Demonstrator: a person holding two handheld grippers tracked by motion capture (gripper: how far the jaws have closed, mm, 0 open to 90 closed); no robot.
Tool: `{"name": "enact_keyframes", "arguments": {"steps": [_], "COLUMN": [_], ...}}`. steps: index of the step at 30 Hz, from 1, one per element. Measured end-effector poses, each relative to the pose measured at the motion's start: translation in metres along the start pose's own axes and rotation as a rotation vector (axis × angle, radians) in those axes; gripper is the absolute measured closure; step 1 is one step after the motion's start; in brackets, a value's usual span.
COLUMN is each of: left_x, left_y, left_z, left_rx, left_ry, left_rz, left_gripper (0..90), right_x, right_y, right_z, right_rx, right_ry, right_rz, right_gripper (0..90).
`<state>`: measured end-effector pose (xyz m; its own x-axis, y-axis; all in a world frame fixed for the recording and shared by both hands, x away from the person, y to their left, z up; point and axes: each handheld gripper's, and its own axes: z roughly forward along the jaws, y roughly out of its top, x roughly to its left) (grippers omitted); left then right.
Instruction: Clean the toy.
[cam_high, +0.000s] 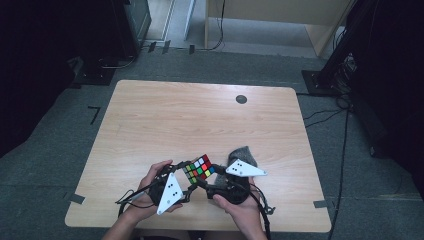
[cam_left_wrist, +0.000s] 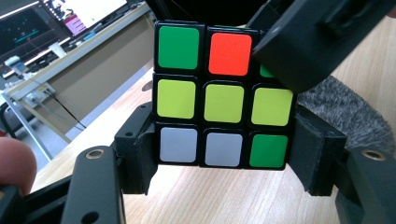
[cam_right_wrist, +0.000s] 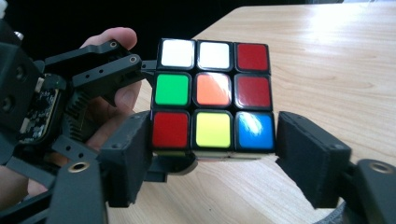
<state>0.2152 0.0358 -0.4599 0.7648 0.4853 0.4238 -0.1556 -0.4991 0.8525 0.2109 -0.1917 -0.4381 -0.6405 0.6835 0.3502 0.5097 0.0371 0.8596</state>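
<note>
The Rubik's cube (cam_high: 199, 168) hangs just above the counter (cam_high: 200, 120) near its front edge, beside a grey furry cloth (cam_high: 243, 154). The left gripper (cam_left_wrist: 224, 161) clamps the cube's bottom layer. The right gripper (cam_right_wrist: 212, 154) straddles the cube with 1 jaw touching and 1 clear, so it is open. With only 1 grip on 1 layer, a twist or nudge could turn that layer or drop the cube.
</note>
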Motion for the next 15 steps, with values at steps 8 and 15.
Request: {"name": "enact_keyframes", "arguments": {"steps": [8,15], "left_x": [0.015,0.026], "left_y": [-0.008,-0.01], "left_z": [-0.001,-0.005], "left_rx": [0.03,0.035], "left_ry": [0.027,-0.01], "left_rz": [-0.081,-0.186], "left_gripper": [34.1,34.1], "right_x": [-0.006,-0.027], "right_y": [0.01,0.015], "right_z": [-0.016,-0.029], "right_rx": [-0.083,-0.04], "right_ry": [-0.019,-0.101], "right_rz": [-0.021,-0.044], "right_gripper": [21.6,25.2]}}
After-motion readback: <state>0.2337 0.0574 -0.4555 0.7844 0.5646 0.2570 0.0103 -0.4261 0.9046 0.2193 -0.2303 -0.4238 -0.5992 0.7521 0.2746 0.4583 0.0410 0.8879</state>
